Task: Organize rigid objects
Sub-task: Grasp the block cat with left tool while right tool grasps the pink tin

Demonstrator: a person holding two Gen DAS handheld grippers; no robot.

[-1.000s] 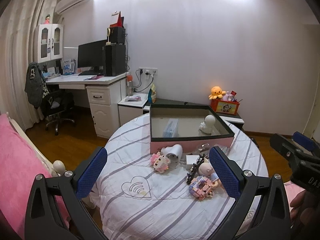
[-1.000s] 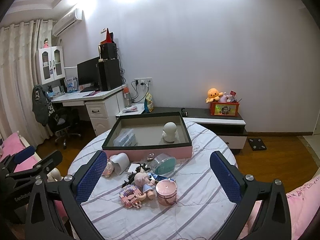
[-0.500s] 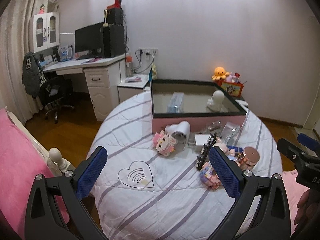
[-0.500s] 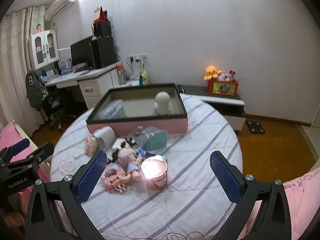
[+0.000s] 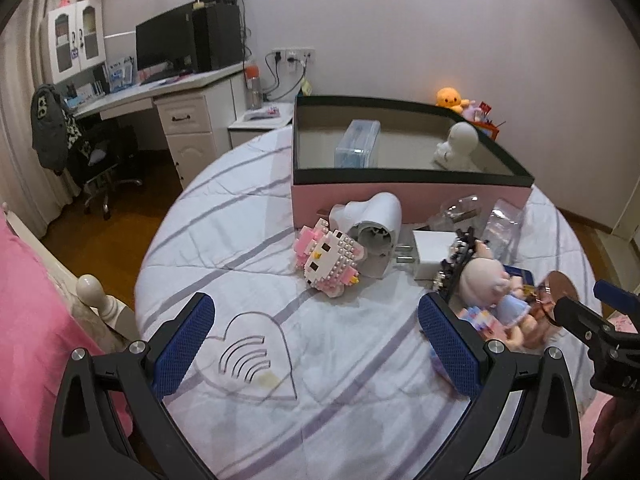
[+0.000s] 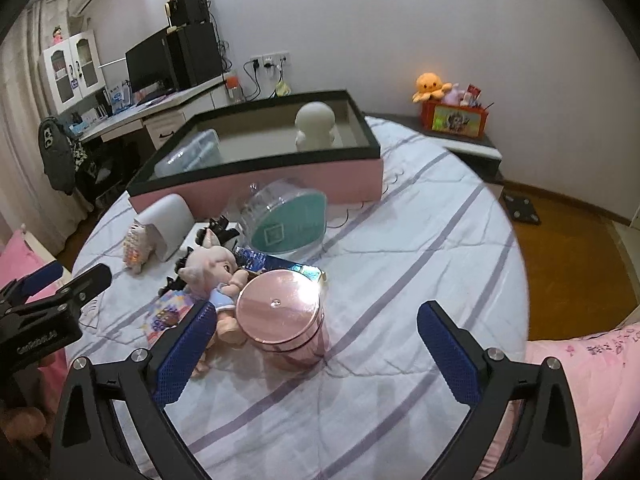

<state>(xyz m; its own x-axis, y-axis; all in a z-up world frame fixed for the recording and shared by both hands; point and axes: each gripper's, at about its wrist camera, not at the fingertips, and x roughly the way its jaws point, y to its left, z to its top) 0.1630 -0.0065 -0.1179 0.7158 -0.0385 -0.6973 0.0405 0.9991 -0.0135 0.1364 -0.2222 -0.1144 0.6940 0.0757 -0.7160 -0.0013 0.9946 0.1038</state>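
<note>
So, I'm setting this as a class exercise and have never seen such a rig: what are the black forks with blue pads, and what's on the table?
They are two hand-held grippers, each with a camera looking along its fingers. The left gripper is open over bare cloth. The right gripper is closing around a pink canister without touching it. Neither holds anything. On the round table lie a doll, a block figure and other clutter, beside a pink box already holding a white figurine.

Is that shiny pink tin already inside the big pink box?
No, the pink tin stands on the striped table cover, in front of the box.
</note>
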